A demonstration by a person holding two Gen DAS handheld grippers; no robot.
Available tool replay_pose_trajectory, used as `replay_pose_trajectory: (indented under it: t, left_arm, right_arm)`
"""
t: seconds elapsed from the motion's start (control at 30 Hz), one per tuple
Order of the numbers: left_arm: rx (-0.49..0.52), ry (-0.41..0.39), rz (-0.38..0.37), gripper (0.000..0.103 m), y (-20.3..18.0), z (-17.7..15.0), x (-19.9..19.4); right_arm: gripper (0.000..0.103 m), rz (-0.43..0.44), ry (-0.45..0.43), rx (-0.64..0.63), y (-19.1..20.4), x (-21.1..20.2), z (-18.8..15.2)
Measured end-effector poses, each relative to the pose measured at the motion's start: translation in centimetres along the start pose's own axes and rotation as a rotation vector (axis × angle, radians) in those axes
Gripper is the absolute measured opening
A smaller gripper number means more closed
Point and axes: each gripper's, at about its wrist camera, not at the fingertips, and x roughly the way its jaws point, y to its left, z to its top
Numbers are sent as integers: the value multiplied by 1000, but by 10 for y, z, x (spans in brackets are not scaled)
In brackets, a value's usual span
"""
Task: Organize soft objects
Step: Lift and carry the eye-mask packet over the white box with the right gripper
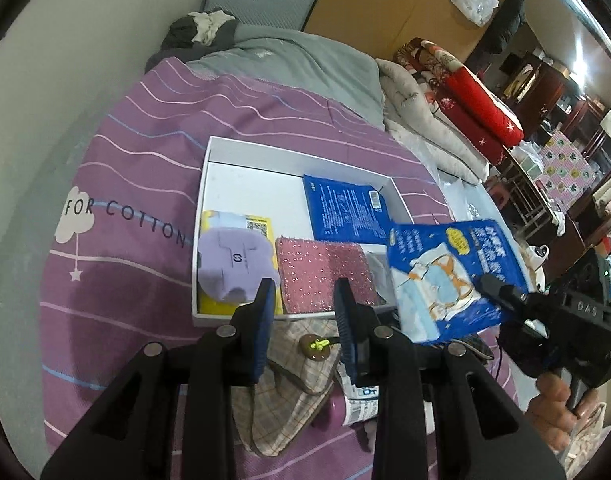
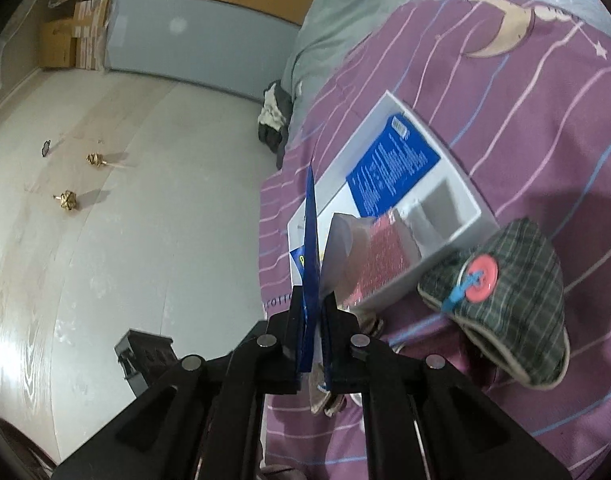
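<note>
A: Right claw (image 2: 311, 312)?
B: Clamped on blue packet (image 1: 449, 276), held above near right corner of white tray (image 1: 225, 152) on bed (image 1: 145, 128).
A: Left claw (image 1: 303, 300)?
B: Spread apart, gripping nothing, over beige plaid pouch (image 1: 289, 396).
A: Tray contents?
B: Second blue packet (image 1: 345, 208), pink cloth (image 1: 325, 276), purple item (image 1: 233, 260), possibly socks.

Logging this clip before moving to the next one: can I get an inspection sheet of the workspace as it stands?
Surface: purple striped bedsheet.
Job's things: white box holds a blue packet, pink sparkly cloth and purple sock on a yellow card; second blue packet held above the box.
Clutter: beige checked pouch and green checked pouch on the sheet.
Grippers: left tool open, empty; right tool shut on the second blue packet.
Cables: nothing seen.
Surroundings: grey pillow, red quilt.
</note>
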Motion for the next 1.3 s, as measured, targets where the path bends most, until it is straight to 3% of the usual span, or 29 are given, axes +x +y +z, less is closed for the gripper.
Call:
replay_pose_trajectory:
  t: [0.23, 0.5, 0.63, 0.77, 0.9, 1.07, 1.3]
  left_arm:
    - [15, -49, 23, 32, 2, 6, 8]
    - [-71, -93, 50, 32, 32, 14, 12]
    - [-90, -86, 38, 32, 40, 13, 15]
    - [-107, -81, 74, 32, 49, 13, 18]
    - [-127, -89, 51, 32, 57, 12, 16]
    - [-127, -87, 49, 32, 58, 12, 17]
    - [-119, -78, 50, 32, 58, 11, 20]
  right_arm:
    - [5, 1, -4, 11, 5, 14, 14]
    - [5, -29, 34, 47, 6, 48, 32]
    - [5, -84, 29, 10, 17, 73, 43]
    - [5, -146, 53, -39, 23, 101, 50]
    - [5, -191, 72, -74, 23, 123, 56]
    - [5, -124, 84, 1, 14, 137, 67]
    - [5, -108, 136, 26, 17, 171, 67]
